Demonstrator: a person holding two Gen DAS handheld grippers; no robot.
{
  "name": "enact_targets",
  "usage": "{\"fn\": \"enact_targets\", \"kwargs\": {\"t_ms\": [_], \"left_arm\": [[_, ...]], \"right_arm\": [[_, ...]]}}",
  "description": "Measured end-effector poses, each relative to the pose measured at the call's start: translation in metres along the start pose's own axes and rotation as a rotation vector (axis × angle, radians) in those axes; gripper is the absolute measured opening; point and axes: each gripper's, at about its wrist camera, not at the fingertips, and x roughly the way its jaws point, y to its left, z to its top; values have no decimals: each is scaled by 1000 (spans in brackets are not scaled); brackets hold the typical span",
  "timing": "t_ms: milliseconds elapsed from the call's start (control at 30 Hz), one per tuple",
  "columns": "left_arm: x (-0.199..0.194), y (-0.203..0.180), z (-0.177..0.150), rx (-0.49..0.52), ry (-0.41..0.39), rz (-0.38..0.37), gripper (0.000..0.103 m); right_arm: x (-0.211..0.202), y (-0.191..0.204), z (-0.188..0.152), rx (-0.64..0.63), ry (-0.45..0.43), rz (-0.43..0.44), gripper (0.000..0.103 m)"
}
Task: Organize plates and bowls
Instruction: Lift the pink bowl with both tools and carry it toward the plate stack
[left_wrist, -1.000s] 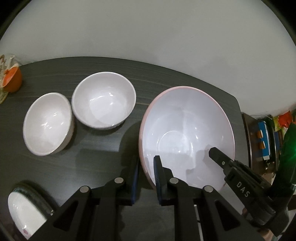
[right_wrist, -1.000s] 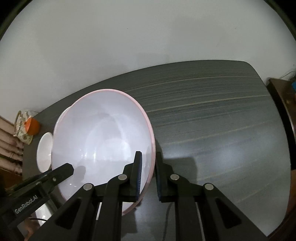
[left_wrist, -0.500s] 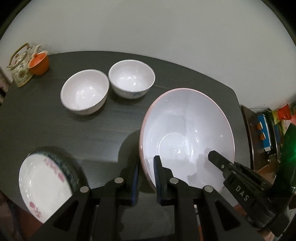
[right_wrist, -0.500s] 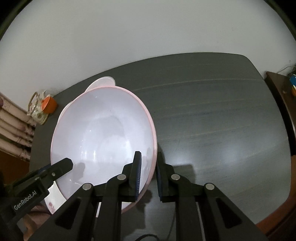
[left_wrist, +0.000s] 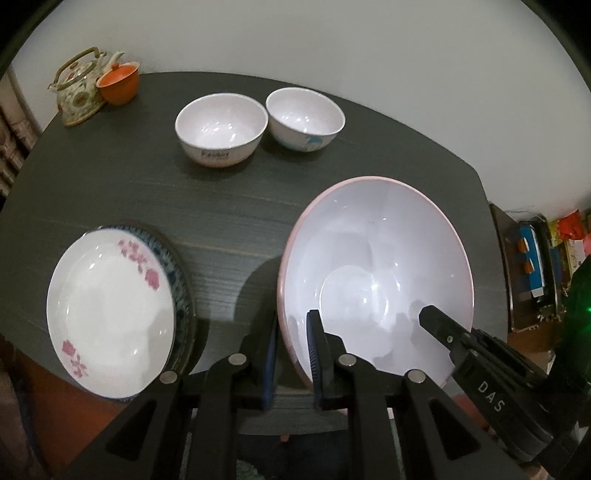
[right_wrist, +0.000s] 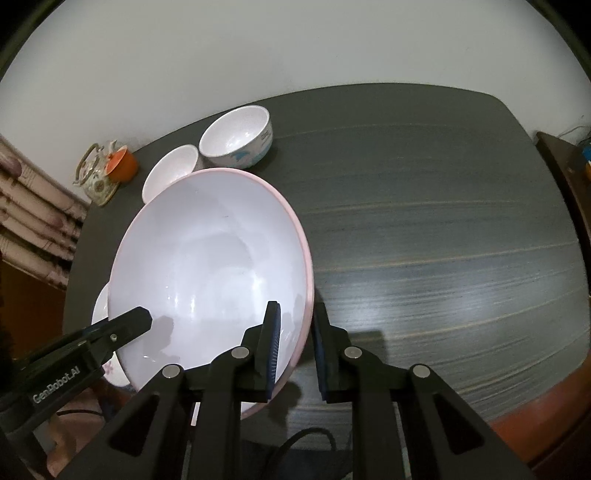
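Large bowl: a wide, pink-rimmed white bowl (left_wrist: 376, 273), held at its rim on two opposite sides, over the near right part of the dark grey wood-grain tabletop (left_wrist: 229, 206); whether it touches the surface cannot be told.
Left tool: the black two-finger left tool (left_wrist: 291, 354) is clamped narrow on the bowl's near left rim, one blue-padded finger inside the bowl, the other outside.
Right tool: the black right tool (right_wrist: 295, 350) is closed narrow on the bowl's near right rim in the same way, one finger in, one out.
Small bowls: two small white bowls stand side by side at the far middle, the left one with a pinkish foot (left_wrist: 221, 129), the right one with a blue fish mark (left_wrist: 305, 120); they look almost touching.
Plates: a white plate with pink flowers (left_wrist: 110, 314) lies on a blue-patterned plate (left_wrist: 181, 280) at the near left edge.
Far left corner: a floral ceramic teapot (left_wrist: 77, 90) with an orange cup (left_wrist: 118, 83) just beside it.
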Motion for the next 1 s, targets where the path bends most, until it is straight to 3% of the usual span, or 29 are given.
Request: {"fn": "enact_targets", "kwargs": {"t_ms": [433, 1000], "left_arm": [[26, 7, -24, -17, 71, 14, 16], [44, 10, -29, -19, 102, 28, 16]], "right_arm": [[24, -6, -25, 17, 67, -3, 17], [43, -14, -34, 42, 118, -2, 18]]}}
